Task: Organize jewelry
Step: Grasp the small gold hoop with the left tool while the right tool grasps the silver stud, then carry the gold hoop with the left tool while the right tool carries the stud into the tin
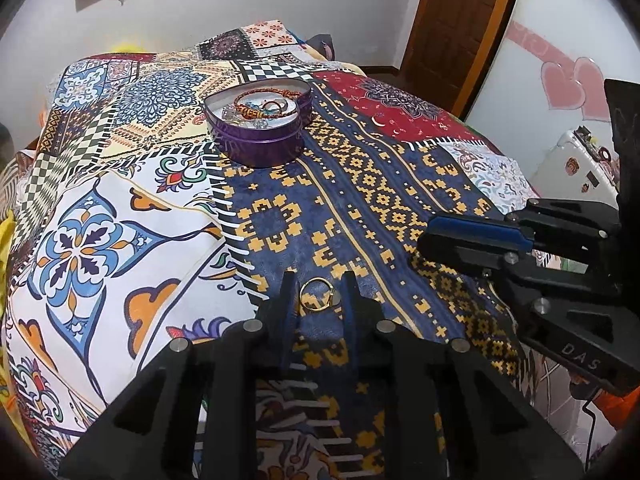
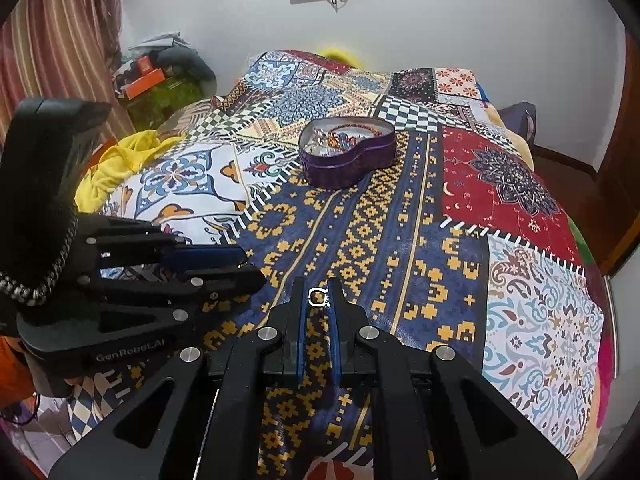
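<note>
On the patchwork bedspread [image 1: 120,216] a purple heart-shaped tin [image 1: 260,124] stands open, lid off, holding a braided orange bracelet [image 1: 268,102] looped over a tangle of small glassy and blue pieces too small to name.

The left gripper [image 1: 318,292] is spread, and a gold ring [image 1: 317,295] lies flat on the navy-and-yellow patch between its fingertips; whether either pad touches it cannot be told. From the right wrist camera its body reads "GenRobot.AI".

The right gripper [image 2: 319,294] is nearly pressed together, pinching a small silver ring [image 2: 318,297] at its fingertips, just above the same navy patch and well short of the tin. Its side shows "DAS".
</note>
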The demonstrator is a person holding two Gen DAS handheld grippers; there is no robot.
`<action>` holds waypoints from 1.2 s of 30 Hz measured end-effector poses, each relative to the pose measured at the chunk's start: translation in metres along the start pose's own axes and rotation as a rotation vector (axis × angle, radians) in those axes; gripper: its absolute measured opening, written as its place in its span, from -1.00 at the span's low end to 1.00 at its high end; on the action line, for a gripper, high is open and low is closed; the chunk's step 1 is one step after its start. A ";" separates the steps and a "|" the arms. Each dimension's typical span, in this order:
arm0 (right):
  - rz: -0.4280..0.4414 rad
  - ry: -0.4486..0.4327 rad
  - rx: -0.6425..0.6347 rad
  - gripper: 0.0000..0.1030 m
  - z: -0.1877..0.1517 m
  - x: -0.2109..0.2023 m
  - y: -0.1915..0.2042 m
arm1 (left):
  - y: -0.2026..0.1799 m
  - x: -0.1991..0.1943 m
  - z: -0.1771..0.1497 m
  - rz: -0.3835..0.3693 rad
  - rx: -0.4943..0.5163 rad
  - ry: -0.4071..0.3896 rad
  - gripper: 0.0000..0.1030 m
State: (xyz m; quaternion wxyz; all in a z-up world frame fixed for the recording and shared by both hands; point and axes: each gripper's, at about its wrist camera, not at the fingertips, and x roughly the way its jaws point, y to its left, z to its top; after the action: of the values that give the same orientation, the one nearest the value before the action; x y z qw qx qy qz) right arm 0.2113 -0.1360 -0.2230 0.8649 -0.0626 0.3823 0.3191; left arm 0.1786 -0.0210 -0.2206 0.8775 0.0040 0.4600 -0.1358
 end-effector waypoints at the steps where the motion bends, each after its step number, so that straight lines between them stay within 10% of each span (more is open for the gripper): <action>1: -0.001 -0.004 -0.002 -0.84 0.001 -0.001 0.001 | 0.001 -0.002 0.000 0.002 -0.002 -0.003 -0.60; 36: -0.037 -0.297 0.022 -0.84 0.108 -0.033 -0.010 | 0.043 -0.059 0.105 0.081 -0.026 -0.307 -0.60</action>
State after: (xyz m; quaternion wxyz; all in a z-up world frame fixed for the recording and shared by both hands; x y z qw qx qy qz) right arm 0.2677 -0.1231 -0.1259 0.9184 -0.0123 0.2523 0.3046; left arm 0.2418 0.0203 -0.1175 0.9421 -0.0094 0.3218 -0.0934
